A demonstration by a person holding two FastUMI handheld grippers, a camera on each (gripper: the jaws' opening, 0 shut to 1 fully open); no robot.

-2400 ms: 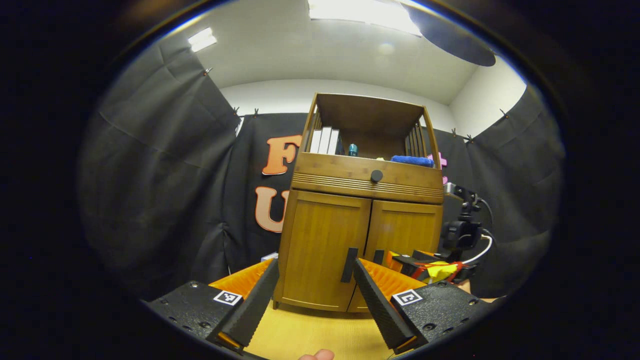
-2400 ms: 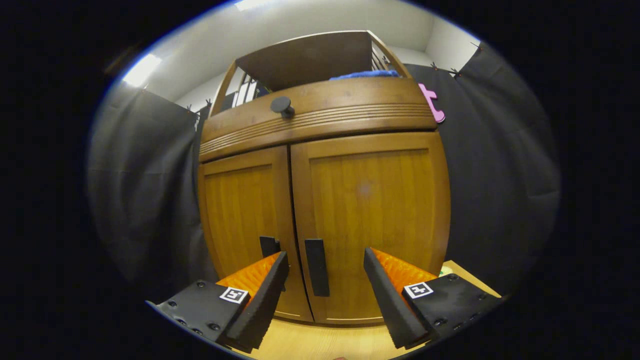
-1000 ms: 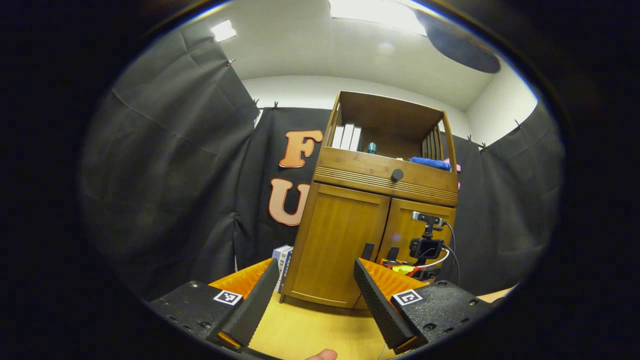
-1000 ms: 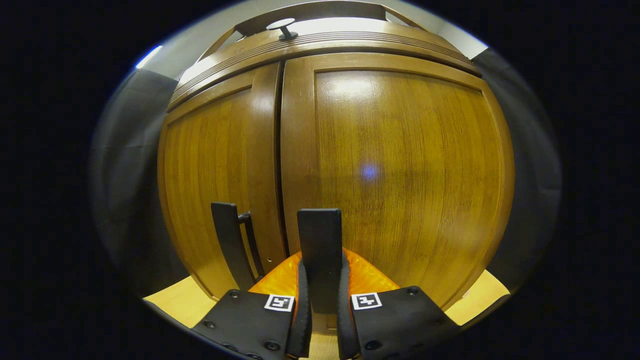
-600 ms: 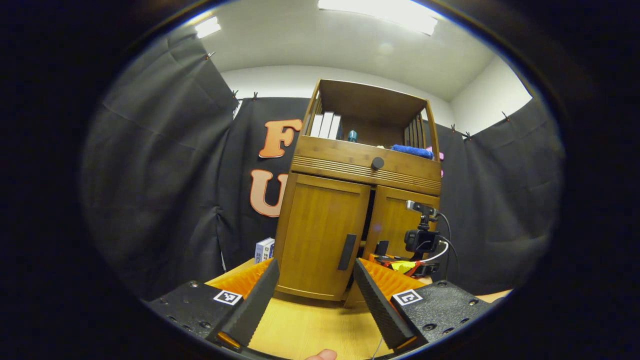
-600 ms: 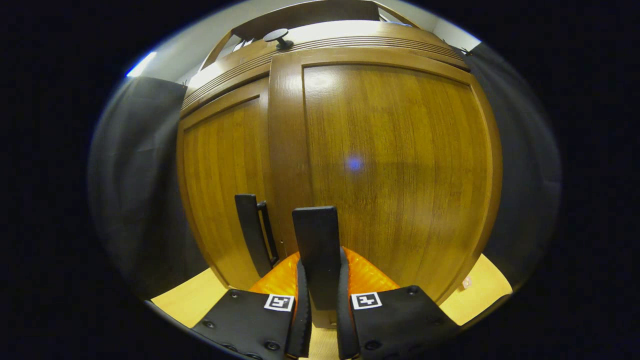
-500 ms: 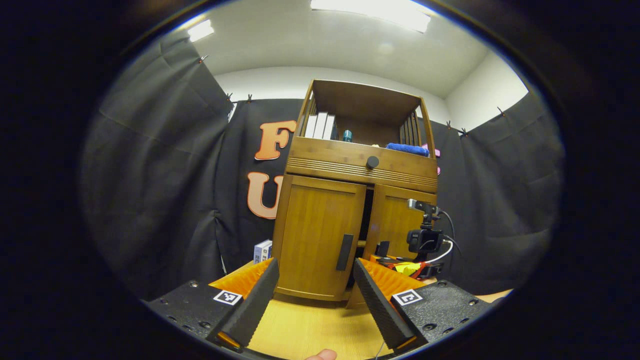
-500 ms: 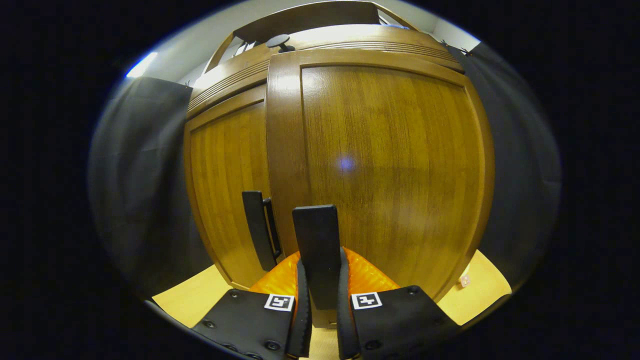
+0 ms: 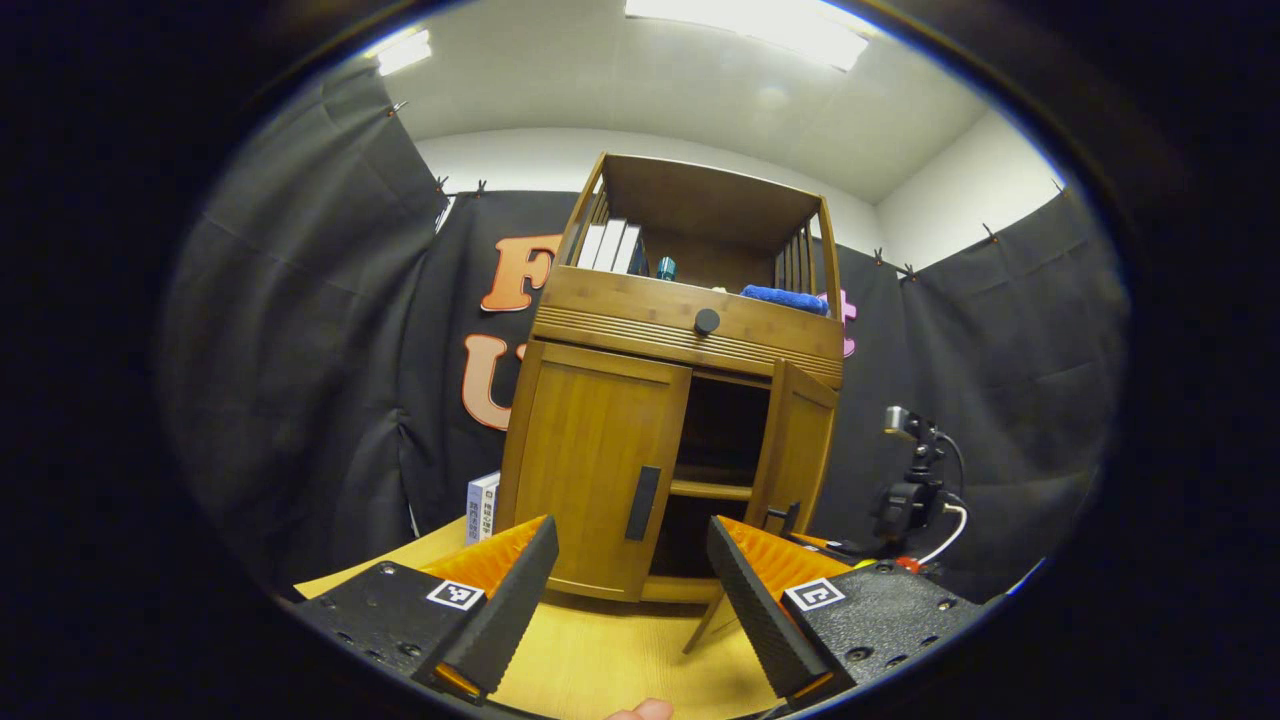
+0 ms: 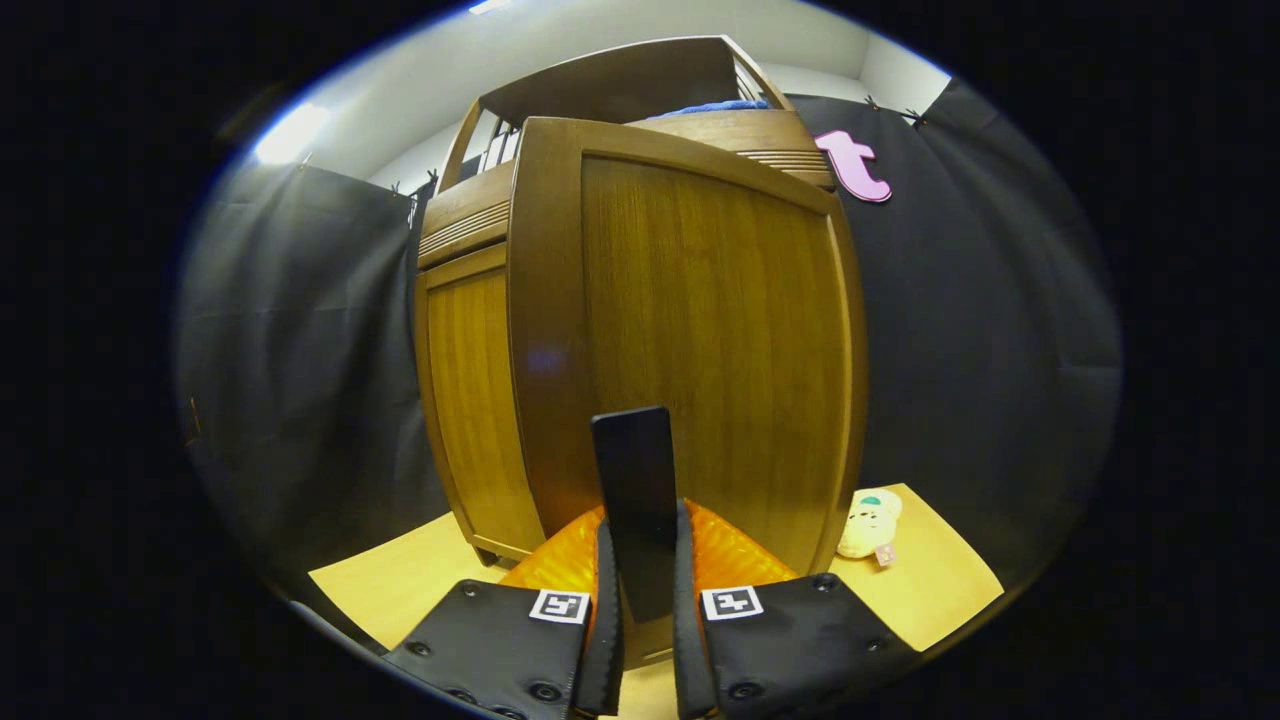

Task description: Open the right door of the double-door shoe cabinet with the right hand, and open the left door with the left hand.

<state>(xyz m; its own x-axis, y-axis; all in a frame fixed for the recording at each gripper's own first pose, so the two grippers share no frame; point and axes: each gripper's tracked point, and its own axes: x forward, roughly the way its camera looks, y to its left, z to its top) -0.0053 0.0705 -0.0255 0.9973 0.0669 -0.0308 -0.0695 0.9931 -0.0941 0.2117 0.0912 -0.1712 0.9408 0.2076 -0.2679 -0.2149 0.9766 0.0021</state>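
Note:
The wooden shoe cabinet [image 9: 690, 330] stands ahead in the left gripper view. Its right door [image 9: 797, 440] is swung well out, showing a dark inside with a shelf [image 9: 712, 489]. The left door [image 9: 595, 465] is closed, with its black handle [image 9: 642, 502] just beyond my left gripper [image 9: 630, 590], which is open and holds nothing. In the right gripper view the right door [image 10: 700, 350] is close in front. My right gripper [image 10: 640, 570] is shut on the door's black handle [image 10: 636, 500]. That gripper also shows in the left gripper view, low beside the door [image 9: 790, 525].
The cabinet stands on a yellow wooden floor [image 9: 600, 660]. A small box [image 9: 482, 505] leans at the cabinet's left side. A small plush toy [image 10: 868, 522] lies on the floor right of the door. Books [image 9: 610, 245] and a blue cloth [image 9: 785, 298] sit on the top shelf.
The right door has swung from barely ajar to widely open, pulled by my right gripper on its handle. The left gripper has shifted slightly and stays open.

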